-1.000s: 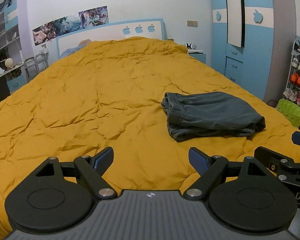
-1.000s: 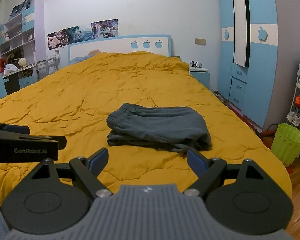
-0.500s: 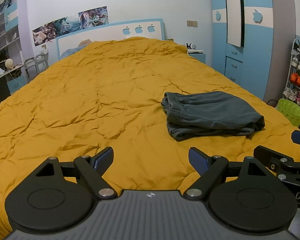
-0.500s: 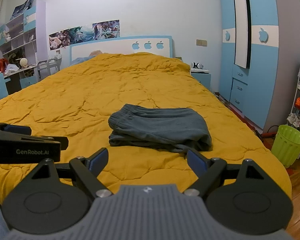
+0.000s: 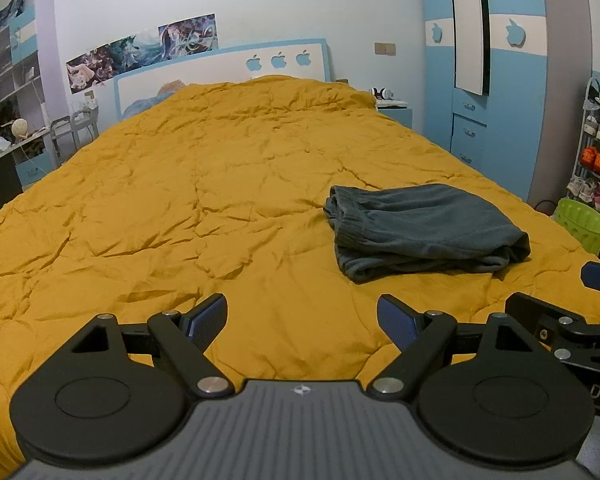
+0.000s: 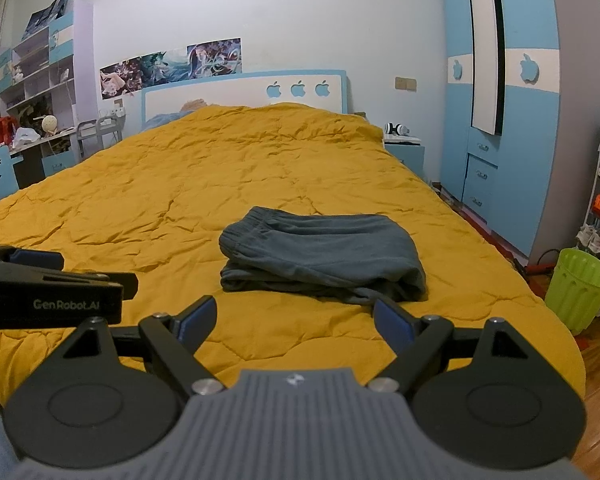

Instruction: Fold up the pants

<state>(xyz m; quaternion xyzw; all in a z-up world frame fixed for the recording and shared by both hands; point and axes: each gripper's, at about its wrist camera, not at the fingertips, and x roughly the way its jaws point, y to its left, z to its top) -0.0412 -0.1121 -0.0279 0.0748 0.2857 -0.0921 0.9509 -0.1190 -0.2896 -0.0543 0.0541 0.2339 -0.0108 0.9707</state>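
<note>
We hold the left gripper and right gripper released, clear of the folded pants near the quilt's right edge.

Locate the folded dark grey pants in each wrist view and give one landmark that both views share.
Left wrist view: the folded dark grey pants lie right of centre on the mustard-yellow quilt.
Right wrist view: the pants lie near the centre, just beyond the open jaws.
Shared landmark: the lime-green plastic bin on the floor at the right edge of both views.
</note>
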